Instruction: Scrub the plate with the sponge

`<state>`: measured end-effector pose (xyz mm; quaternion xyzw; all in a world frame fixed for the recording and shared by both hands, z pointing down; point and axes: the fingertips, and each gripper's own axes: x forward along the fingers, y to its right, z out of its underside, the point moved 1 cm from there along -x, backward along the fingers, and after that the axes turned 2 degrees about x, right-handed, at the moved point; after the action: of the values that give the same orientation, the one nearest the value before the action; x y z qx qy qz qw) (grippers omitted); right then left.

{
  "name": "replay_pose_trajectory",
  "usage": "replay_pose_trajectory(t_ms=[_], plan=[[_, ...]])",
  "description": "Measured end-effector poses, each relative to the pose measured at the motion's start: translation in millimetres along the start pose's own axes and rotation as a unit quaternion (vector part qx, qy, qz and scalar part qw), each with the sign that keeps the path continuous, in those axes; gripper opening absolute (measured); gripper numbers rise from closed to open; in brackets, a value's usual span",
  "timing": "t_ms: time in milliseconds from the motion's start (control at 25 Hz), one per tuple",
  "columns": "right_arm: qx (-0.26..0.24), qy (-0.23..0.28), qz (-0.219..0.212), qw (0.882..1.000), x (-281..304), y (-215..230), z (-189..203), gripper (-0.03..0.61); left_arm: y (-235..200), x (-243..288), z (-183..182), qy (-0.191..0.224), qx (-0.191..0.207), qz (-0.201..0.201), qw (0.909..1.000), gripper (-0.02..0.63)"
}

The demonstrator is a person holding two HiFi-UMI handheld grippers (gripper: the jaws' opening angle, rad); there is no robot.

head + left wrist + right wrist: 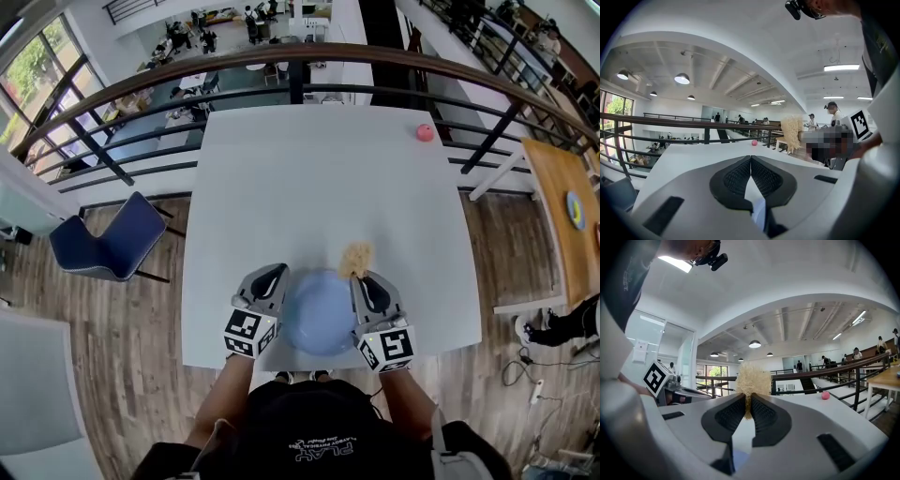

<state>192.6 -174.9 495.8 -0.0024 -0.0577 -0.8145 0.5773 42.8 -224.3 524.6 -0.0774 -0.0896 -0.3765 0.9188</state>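
Observation:
A light blue plate (pixel 319 314) lies on the white table (pixel 309 187) close to its near edge. My left gripper (pixel 272 273) rests at the plate's left rim. Its jaws are shut (pixel 750 161), with nothing seen between the pads. My right gripper (pixel 358 276) sits at the plate's right rim, shut on a tan fibrous sponge (pixel 356 256). The sponge (pixel 750 379) sticks out past the fingertips, over the plate's far right edge. In the left gripper view, the sponge (pixel 791 132) shows off to the right. A sliver of the blue plate (pixel 738 460) shows low between the right jaws.
A small pink ball (pixel 425 132) lies at the table's far right corner. A dark railing (pixel 281 94) runs behind the table. A blue chair (pixel 108 246) stands on the left. A wooden table (pixel 561 211) is on the right.

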Motion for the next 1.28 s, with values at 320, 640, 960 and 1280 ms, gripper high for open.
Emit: replay_pose_trajectory(t_ms=[320,640,960,1280], plan=[[0.012,-0.023,0.006,1.000,0,-6,21,0.044,-4,-2,18,-0.019,-0.012,0.008,0.9997,0.012],[0.023,-0.116,-0.007,0.993,10,-10,73,0.044,-7,0,55,-0.049,-0.034,0.010,0.9982,0.012],[0.028,-0.184,-0.011,0.982,12,-10,111,0.044,-15,-2,98,-0.110,-0.053,-0.021,0.9923,0.012],[0.035,-0.218,-0.016,0.975,15,-20,136,0.044,-13,-13,136,-0.150,-0.079,-0.015,0.9854,0.012]])
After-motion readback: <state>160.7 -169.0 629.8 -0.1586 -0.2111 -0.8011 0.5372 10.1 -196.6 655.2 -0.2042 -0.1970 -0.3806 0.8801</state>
